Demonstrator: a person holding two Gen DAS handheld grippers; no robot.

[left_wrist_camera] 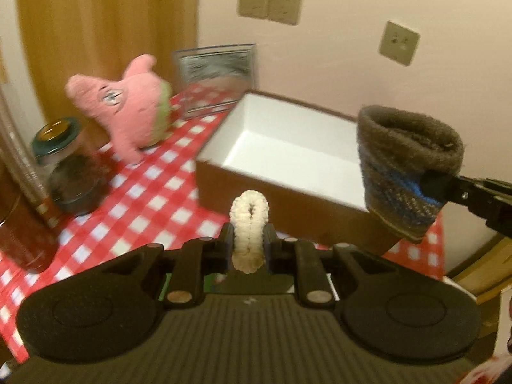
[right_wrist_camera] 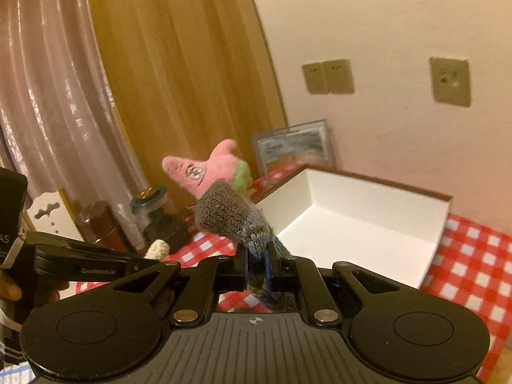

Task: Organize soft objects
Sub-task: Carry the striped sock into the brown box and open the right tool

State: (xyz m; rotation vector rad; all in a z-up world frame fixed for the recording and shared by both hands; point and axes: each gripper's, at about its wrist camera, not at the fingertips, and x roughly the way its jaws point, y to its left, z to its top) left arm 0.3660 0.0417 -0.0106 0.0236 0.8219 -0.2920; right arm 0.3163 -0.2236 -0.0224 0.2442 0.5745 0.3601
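My left gripper [left_wrist_camera: 249, 240] is shut on a cream fuzzy soft piece [left_wrist_camera: 249, 216], held above the checked cloth in front of the open white-lined box [left_wrist_camera: 288, 147]. My right gripper [right_wrist_camera: 257, 264] is shut on a grey-blue knitted sock [right_wrist_camera: 233, 217]; the sock [left_wrist_camera: 406, 166] also shows in the left wrist view, hanging at the box's right edge. A pink plush star [left_wrist_camera: 128, 102] stands on the cloth left of the box; it shows in the right wrist view [right_wrist_camera: 208, 172] behind the sock. The cream piece [right_wrist_camera: 157, 249] and the left gripper [right_wrist_camera: 140, 260] appear at left there.
A red-and-white checked tablecloth [left_wrist_camera: 144, 198] covers the table. A glass jar with a dark lid [left_wrist_camera: 67, 166] and a brown container [left_wrist_camera: 22, 236] stand at left. A framed picture [left_wrist_camera: 217, 80] leans on the wall behind the box. Curtains [right_wrist_camera: 160, 80] hang at left.
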